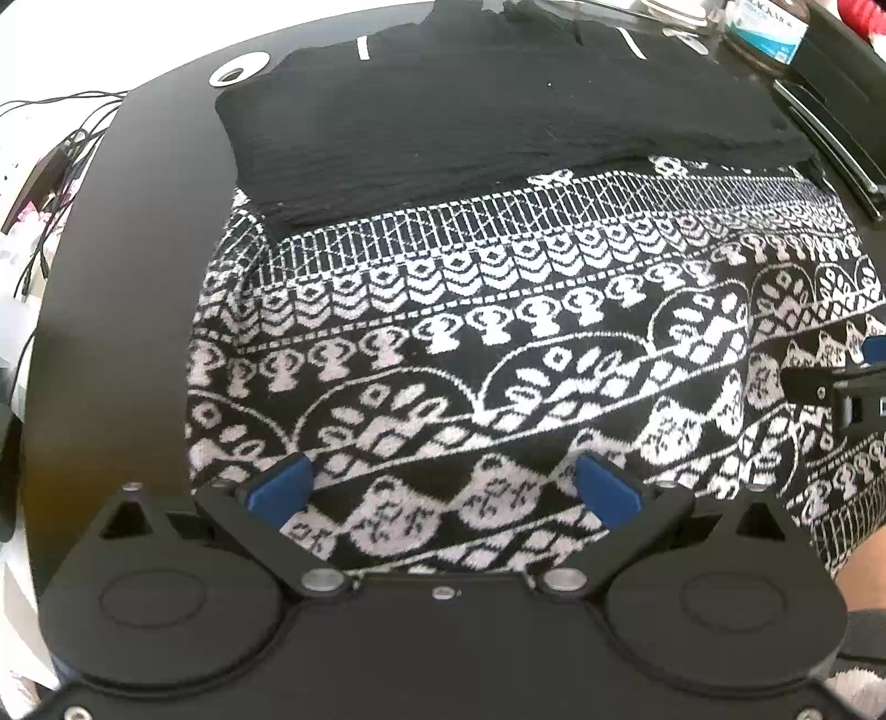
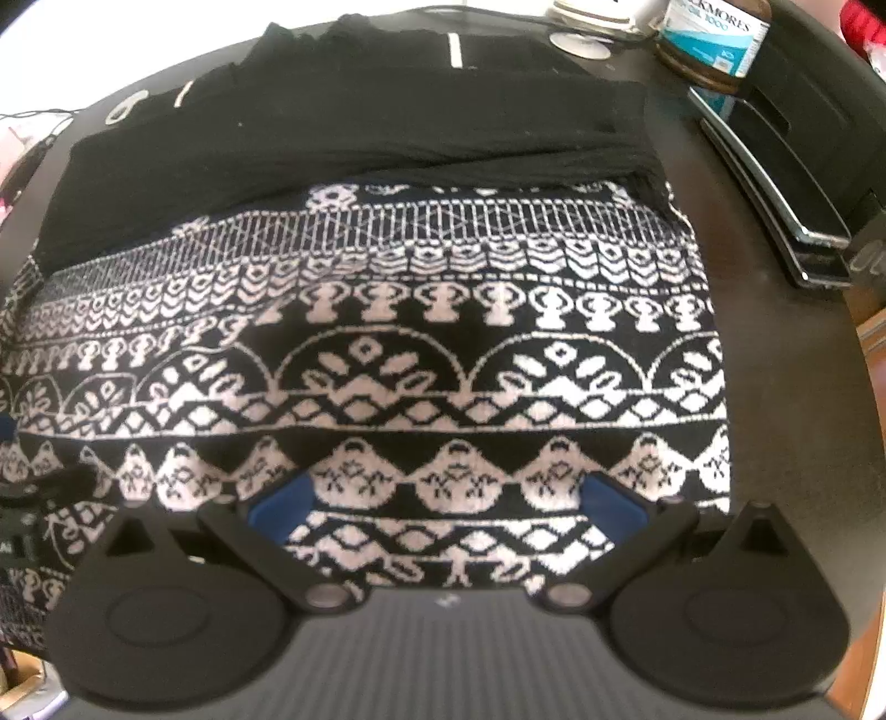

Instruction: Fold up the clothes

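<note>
- Patterned knit garment, black and white with rows of leaf and figure motifs, is lying spread flat across the middle of the dark table, filling most of both wrist views.
- Black garment is lying folded on the far part of the patterned knit, overlapping its far edge and reaching toward the back of the table.
- Left gripper is hovering low over the near edge of the knit, its blue pads standing wide apart with nothing between them; whether they are touching the fabric is unclear.
- Right gripper is hanging over the near right part of the knit in the same way, released, its blue pads spread and gripping nothing.
- Part of the right gripper is showing at the right border of the left wrist view, just beside the knit.
- Brown bottle with a blue label is standing at the back right of the table, near a flat black device lying beyond the knit's right edge.
- Cables are trailing off the table's left side.
</note>
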### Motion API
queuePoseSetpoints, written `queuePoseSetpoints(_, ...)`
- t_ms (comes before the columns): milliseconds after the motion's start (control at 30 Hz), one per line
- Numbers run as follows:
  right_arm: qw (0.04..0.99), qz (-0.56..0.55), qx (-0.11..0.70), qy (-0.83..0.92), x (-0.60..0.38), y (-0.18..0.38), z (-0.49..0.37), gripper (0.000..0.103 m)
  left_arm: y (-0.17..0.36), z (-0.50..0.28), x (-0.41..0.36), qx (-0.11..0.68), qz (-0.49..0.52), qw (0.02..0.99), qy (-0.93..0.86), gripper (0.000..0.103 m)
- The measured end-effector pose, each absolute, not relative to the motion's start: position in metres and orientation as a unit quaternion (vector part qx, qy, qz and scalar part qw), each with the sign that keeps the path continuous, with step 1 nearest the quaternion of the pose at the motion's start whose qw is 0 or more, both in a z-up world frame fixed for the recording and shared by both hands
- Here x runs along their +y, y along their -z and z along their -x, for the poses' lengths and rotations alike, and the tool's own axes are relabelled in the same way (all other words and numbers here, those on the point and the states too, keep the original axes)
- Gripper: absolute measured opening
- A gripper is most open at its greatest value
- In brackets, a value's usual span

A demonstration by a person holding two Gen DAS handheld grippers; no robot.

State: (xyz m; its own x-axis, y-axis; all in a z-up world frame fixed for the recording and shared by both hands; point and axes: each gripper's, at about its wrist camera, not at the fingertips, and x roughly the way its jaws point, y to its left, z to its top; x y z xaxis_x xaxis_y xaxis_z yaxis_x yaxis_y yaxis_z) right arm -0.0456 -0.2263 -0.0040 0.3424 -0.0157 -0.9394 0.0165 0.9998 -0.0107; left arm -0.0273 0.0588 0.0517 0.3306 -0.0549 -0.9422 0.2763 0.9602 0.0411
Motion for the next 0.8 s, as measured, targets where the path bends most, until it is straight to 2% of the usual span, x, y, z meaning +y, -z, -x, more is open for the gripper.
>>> queuePoseSetpoints(267,0.839,-0.083,0.536,0.048,-0.236,-0.027,0.114,0.102,-0.086,0.022,0.083,0.505,-0.070,0.854,0.108,0.103)
queuePoseSetpoints(533,0.870,-0.091,0.480,0.061,-0.216,-0.065,0.202,0.102,-0.106,0.045,0.136,0.436,-0.005,0.890,0.136,0.103)
queuePoseSetpoints(800,0.888,-0.096,0.445,0.064,-0.195,-0.078,0.283,0.102,-0.108,0.076,0.166,0.407,0.020,0.899,0.159,0.103)
